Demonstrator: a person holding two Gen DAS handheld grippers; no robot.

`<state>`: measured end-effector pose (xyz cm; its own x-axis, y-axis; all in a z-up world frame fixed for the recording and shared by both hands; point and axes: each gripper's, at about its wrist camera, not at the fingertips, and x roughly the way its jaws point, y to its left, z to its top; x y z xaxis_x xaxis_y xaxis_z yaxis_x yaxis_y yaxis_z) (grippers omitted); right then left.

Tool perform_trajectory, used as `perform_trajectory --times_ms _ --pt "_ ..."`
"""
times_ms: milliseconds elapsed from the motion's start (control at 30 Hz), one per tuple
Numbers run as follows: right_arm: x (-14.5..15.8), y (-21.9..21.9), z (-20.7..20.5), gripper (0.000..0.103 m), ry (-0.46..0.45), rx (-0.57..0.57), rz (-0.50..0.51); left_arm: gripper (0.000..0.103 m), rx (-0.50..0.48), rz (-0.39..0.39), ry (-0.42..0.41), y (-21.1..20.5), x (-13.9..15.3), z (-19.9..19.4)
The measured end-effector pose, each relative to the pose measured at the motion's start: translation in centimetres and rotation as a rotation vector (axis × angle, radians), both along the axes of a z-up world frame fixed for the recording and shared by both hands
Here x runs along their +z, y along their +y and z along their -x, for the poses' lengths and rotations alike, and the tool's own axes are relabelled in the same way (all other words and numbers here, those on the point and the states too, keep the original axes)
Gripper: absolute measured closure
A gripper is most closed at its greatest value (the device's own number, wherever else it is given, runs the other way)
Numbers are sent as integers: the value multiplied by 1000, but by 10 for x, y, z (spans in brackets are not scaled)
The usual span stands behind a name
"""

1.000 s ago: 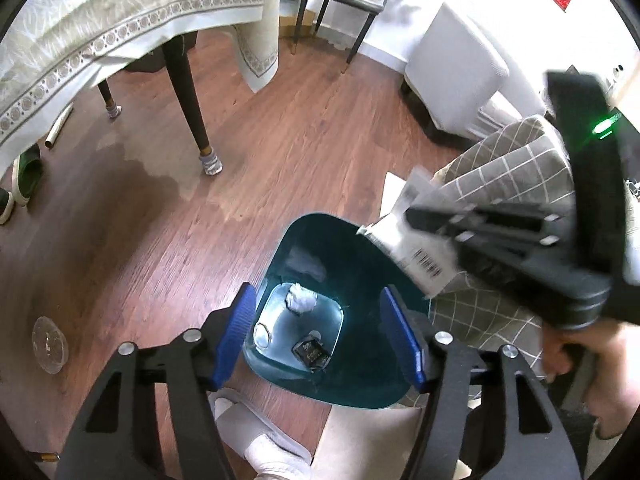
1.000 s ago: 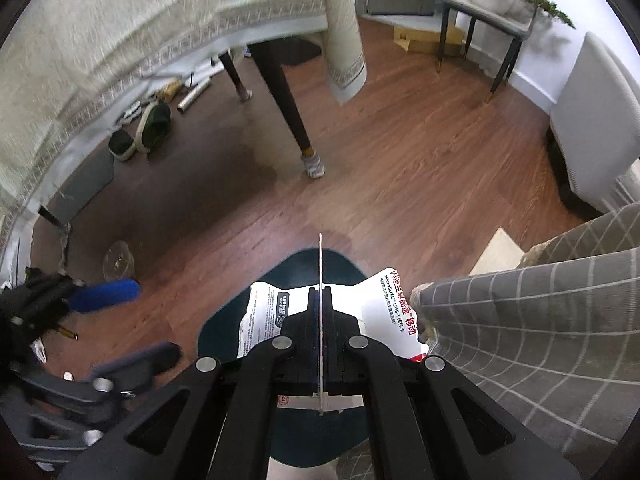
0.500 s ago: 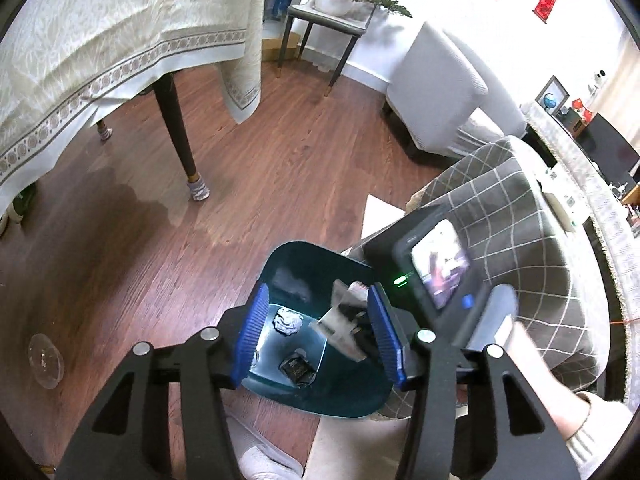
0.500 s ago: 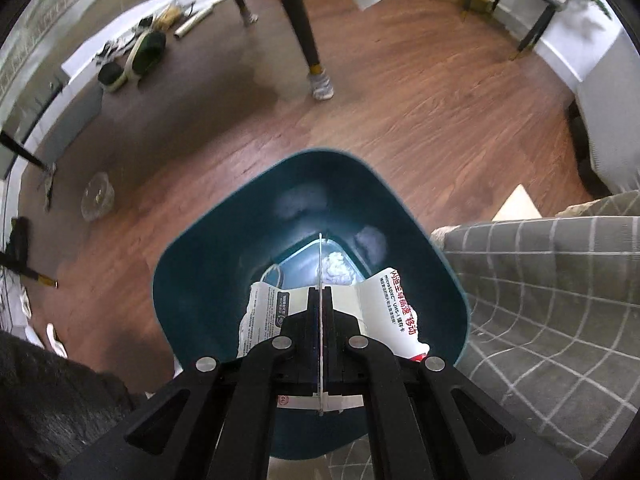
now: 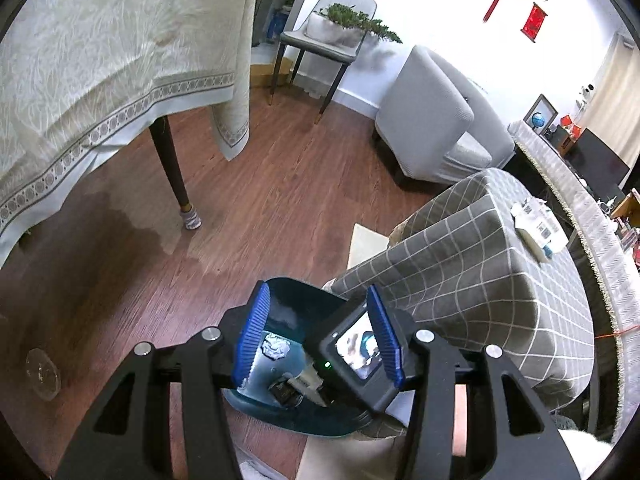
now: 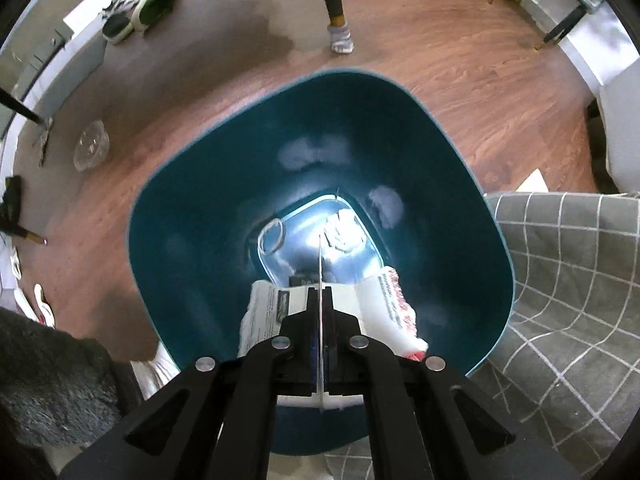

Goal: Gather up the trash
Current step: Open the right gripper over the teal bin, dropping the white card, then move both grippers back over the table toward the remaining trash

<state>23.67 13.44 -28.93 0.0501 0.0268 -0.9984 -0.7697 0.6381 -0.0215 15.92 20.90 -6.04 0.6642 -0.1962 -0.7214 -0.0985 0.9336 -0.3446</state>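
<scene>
**Wrapper hanging straight above the bin floor**

The right gripper (image 6: 320, 304) is pointing straight down into the mouth of a teal trash bin (image 6: 200, 216). A flat white wrapper with red print (image 6: 384, 304) is sitting between its jaws, which are just starting to part, the pads seemingly only barely touching it now. The wrapper's long axis is lying crosswise to the gripper, sticking out on both sides, and all of it is inside the bin's rim. Directly below it, the bin floor is showing crumpled paper (image 6: 344, 228) and a thin white loop (image 6: 272, 240). The drop looks clear, judging from this, with nothing overhanging the edge.

The left gripper (image 5: 316, 336) is hovering above the same bin, angled down, its blue pads (image 5: 252, 336) partly apart and holding nothing. The right gripper's body with its small screen (image 5: 356, 344) is showing between them. A clear plastic lid (image 6: 90, 148) is lying on the wooden floor (image 6: 440, 40), well apart from the bin.
</scene>
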Motion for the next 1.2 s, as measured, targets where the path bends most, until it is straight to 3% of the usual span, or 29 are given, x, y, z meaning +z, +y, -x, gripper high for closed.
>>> perform_trajectory --times_ms 67,100,367,900,967,1033,1100,1200 --pt "-1 -2 1 60 4 6 -3 50 -6 -9 -12 -2 5 0" --pt "-1 -2 2 57 4 12 -10 50 -11 -18 -19 -4 8 0" --pt "28 -12 4 57 -24 26 -84 50 -24 -32 -69 -14 27 -2" --pt "160 -55 6 57 -204 9 -361 50 -50 -10 -120 -49 43 -25" --pt "174 -66 5 57 -234 -2 -373 41 -68 43 -146 -54 48 -27" --pt "182 -76 4 57 -254 -5 -381 43 -83 50 -183 -59 55 -24" --pt "188 -85 3 56 -267 -14 -392 46 -71 4 -244 -66 69 -20" --pt "199 -99 5 56 -287 -29 -403 46 -88 45 -298 -69 82 -17"
